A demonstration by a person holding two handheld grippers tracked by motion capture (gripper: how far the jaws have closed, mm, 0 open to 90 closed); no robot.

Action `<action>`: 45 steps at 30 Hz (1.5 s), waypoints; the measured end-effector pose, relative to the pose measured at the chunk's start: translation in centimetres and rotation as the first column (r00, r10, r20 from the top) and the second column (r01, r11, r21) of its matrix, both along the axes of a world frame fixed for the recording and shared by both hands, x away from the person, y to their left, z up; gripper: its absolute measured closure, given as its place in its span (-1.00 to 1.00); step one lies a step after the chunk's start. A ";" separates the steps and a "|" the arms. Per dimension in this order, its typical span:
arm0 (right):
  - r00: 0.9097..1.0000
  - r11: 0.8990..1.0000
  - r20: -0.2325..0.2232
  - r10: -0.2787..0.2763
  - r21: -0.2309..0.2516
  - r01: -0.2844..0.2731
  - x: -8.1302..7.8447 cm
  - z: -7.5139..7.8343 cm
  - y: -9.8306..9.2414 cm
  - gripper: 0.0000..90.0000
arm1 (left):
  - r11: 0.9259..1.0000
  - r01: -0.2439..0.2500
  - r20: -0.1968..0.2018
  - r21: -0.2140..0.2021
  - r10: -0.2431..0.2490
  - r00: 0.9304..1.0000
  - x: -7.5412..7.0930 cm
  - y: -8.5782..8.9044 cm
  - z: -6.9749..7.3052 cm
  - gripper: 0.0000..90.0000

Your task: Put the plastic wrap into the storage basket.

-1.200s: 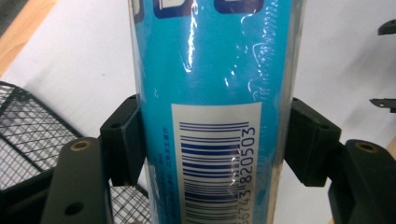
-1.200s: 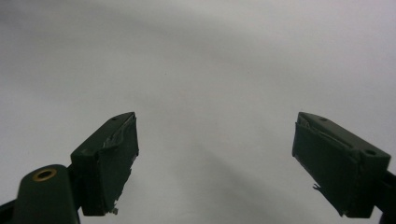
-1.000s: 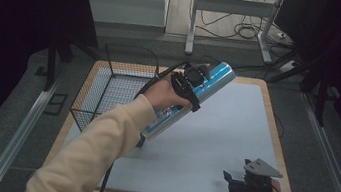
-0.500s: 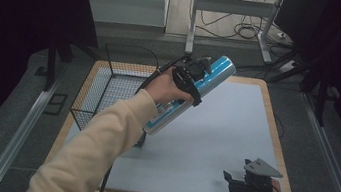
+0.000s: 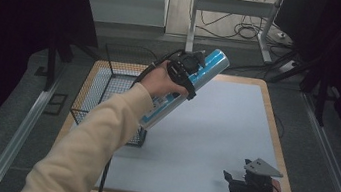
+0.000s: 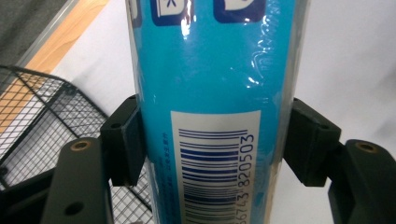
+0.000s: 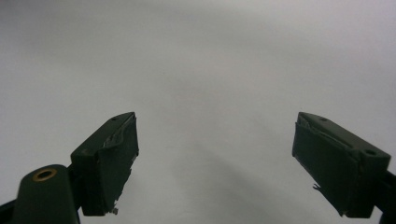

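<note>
A long blue tube-shaped pack [image 5: 196, 77] with a white barcode label [image 6: 217, 172] is held up in the air, tilted, over the left part of the table. My left gripper [image 5: 184, 70] is shut on it; in the left gripper view both pads [image 6: 123, 140] press its sides. Its lower end hangs near the right rim of the black wire basket [image 5: 103, 91]. My right gripper [image 5: 237, 181] rests near the table's front right corner, its jaws open with nothing but the white surface [image 7: 210, 70] between them.
The white mat [image 5: 219, 128] covers a wooden table with a bare edge [image 5: 278, 156]. The wire basket [image 6: 37, 121] stands at the table's left side. Metal rails run along both sides of the table, with a desk frame and cables beyond the far edge.
My left gripper has lifted the blue pack slightly up and away. The right gripper has stayed where it was.
</note>
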State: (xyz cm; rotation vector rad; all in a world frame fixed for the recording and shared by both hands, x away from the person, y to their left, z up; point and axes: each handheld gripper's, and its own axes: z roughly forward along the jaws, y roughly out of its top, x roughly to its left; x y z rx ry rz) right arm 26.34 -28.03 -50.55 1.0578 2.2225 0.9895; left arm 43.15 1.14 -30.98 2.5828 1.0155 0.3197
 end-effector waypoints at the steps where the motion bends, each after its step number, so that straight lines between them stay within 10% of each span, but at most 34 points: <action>1: 1.000 1.000 0.000 0.000 0.000 0.000 0.0 0.0 0.0 -0.67 | 1.000 -0.004 0.005 0.004 0.004 1.000 0.1 0.2 0.1 -0.29; 45: 1.000 1.000 0.000 -0.008 -0.005 0.008 0.2 -0.2 -0.1 -0.67 | 0.986 -0.159 0.031 0.049 0.158 0.987 2.2 7.6 -0.5 -0.29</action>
